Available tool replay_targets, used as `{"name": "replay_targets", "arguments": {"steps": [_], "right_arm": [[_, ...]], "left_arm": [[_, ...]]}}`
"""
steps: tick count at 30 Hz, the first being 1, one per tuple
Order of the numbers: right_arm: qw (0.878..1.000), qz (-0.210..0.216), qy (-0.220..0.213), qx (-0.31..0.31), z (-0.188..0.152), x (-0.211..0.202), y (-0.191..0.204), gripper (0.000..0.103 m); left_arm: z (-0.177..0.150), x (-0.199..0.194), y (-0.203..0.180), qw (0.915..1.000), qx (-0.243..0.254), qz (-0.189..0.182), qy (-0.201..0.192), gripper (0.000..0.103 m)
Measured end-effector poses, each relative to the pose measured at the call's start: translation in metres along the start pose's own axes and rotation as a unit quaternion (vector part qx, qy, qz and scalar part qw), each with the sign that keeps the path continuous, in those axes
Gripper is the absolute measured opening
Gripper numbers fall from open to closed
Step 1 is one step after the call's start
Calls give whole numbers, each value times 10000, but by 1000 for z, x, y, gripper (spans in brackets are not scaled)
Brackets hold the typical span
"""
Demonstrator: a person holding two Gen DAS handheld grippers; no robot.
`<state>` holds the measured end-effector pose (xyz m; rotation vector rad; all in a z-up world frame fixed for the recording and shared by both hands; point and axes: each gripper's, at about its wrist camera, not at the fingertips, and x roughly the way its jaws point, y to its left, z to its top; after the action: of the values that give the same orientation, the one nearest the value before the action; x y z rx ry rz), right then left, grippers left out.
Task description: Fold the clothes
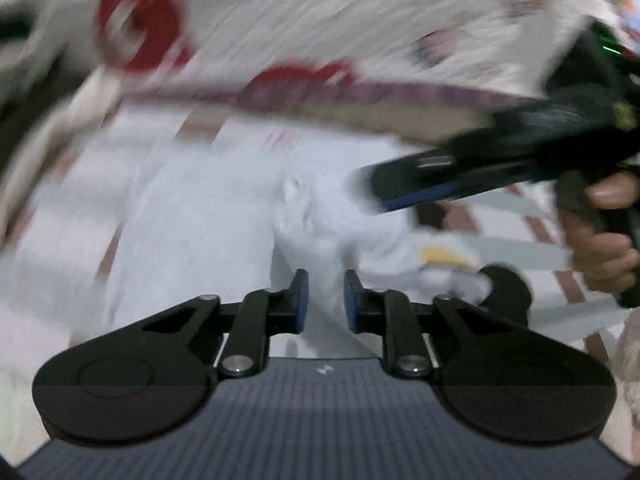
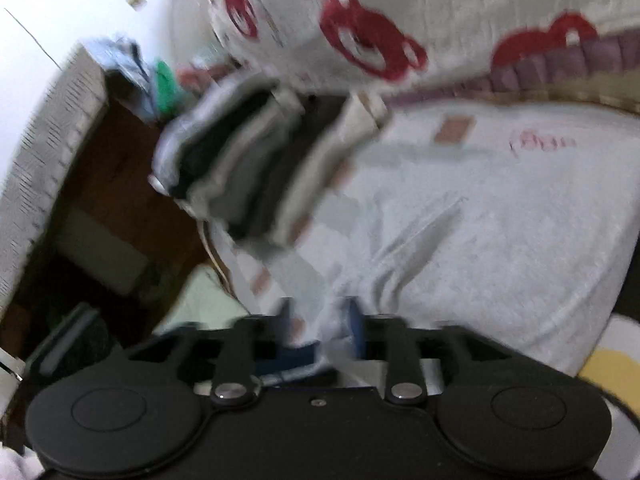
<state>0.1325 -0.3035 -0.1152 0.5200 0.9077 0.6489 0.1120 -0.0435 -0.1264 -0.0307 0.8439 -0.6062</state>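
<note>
Both grippers, left gripper (image 1: 324,296) and right gripper (image 2: 320,320), have jaws clamped on the soft white cotton garment (image 1: 192,216). Light, floppy (blurred frames); hold the edges.

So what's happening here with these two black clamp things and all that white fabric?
A person is folding laundry on a bed, a handheld gripper in each hand. The left gripper has its jaws around a bunch of a white garment; the right gripper pinches white cloth too. A stack of folded clothes sits behind. Everything is motion-blurred.
</note>
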Motion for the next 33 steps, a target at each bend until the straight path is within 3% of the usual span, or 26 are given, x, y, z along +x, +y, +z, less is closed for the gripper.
{"name": "replay_targets", "arguments": {"steps": [3, 5, 7, 8, 9, 13, 14, 17, 20, 22, 23, 29, 30, 32, 33], "right_arm": [[9979, -575, 304, 58, -15, 0, -15, 48], [9906, -1222, 588, 196, -27, -2, -28, 48], [9741, -1971, 996, 486, -36, -2, -41, 49], [9678, -2159, 1115, 657, -40, -3, -48, 49], [9632, -2279, 1203, 766, -43, -2, -53, 49], [9494, -2645, 1489, 809, -47, 8, -63, 49], [9497, -2643, 1469, 815, -46, 7, -64, 49], [9506, -2636, 1410, 832, -44, 7, -68, 50], [9515, -2629, 1350, 849, -42, 7, -71, 50], [9521, -2624, 1310, 861, -41, 6, -73, 50], [9524, -2622, 1290, 867, -40, 6, -74, 50], [9511, -2821, 1123, 574, -24, 15, -75, 50], [9500, -2887, 1081, 504, -22, 15, -75, 50], [9478, -2991, 1032, 390, -21, 13, -75, 50], [9466, -3043, 1008, 333, -20, 12, -75, 50]], "left_arm": [[-20, 14, 36, 9961, -777, -338, 238, 14], [-20, 18, 40, 9950, -910, -324, 268, 15], [-17, 20, 36, 9963, -807, -174, 218, 28], [-15, 21, 34, 9971, -740, -108, 143, 47], [-14, 22, 34, 9972, -732, -70, 96, 62], [-13, 35, 36, 9959, -869, -174, 171, 70], [-12, 41, 36, 9955, -895, -206, 243, 74], [-7, 59, 35, 9935, -999, -330, 431, 74], [-2, 82, 34, 9872, -1360, -687, 463, 71], [-2, 92, 33, 9873, -1382, -635, 456, 64], [-2, 95, 30, 9888, -1298, -586, 436, 61], [-4, 101, -2, 9993, -72, -90, 362, 61], [-5, 101, -6, 9994, 68, -12, 328, 49], [-4, 97, -11, 9992, 291, 117, 244, 15], [-2, 95, -14, 9988, 411, 179, 199, 13]]}}
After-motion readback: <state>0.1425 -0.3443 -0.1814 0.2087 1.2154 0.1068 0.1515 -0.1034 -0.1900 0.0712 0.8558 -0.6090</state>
